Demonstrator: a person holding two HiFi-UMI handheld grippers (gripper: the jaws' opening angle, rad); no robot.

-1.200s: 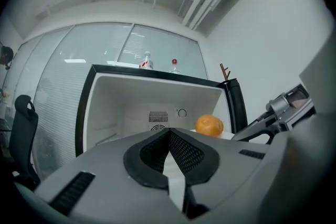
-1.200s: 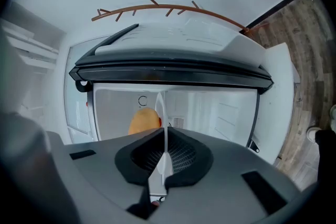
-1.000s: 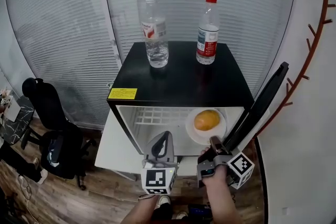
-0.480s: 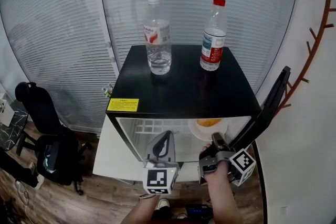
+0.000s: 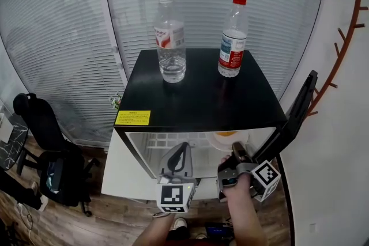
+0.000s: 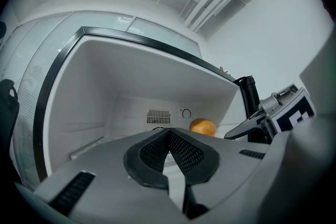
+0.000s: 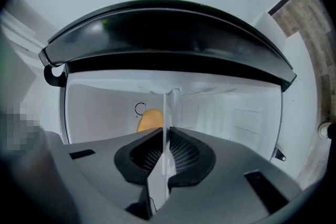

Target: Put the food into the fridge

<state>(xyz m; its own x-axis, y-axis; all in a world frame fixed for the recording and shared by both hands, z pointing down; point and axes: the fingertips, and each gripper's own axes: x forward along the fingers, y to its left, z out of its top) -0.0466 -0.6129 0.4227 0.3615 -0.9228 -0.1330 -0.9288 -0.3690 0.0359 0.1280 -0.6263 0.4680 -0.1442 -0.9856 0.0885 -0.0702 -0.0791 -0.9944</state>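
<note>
The orange round food (image 5: 226, 133) lies on a white plate (image 5: 230, 140) inside the open black-topped mini fridge (image 5: 202, 95), on its right side. My right gripper (image 5: 236, 150) is at the fridge mouth, shut on the plate's near rim. In the right gripper view the thin white plate rim (image 7: 169, 107) stands edge-on between the jaws of the right gripper (image 7: 167, 136), with the food (image 7: 149, 119) just behind. My left gripper (image 5: 183, 148) hangs shut and empty in front of the fridge opening, left of the plate. From the left gripper (image 6: 168, 132) the food (image 6: 202, 126) shows deep inside.
Two water bottles stand on the fridge top, a clear-capped one (image 5: 171, 37) and a red-capped one (image 5: 232, 37). The fridge door (image 5: 291, 118) hangs open at the right. A black office chair (image 5: 46, 147) is at the left, a coat rack (image 5: 343, 37) on the right wall.
The plate with the food has slid deeper into the fridge and is now mostly hidden under its top. My right gripper followed it forward; the left gripper barely moved.
</note>
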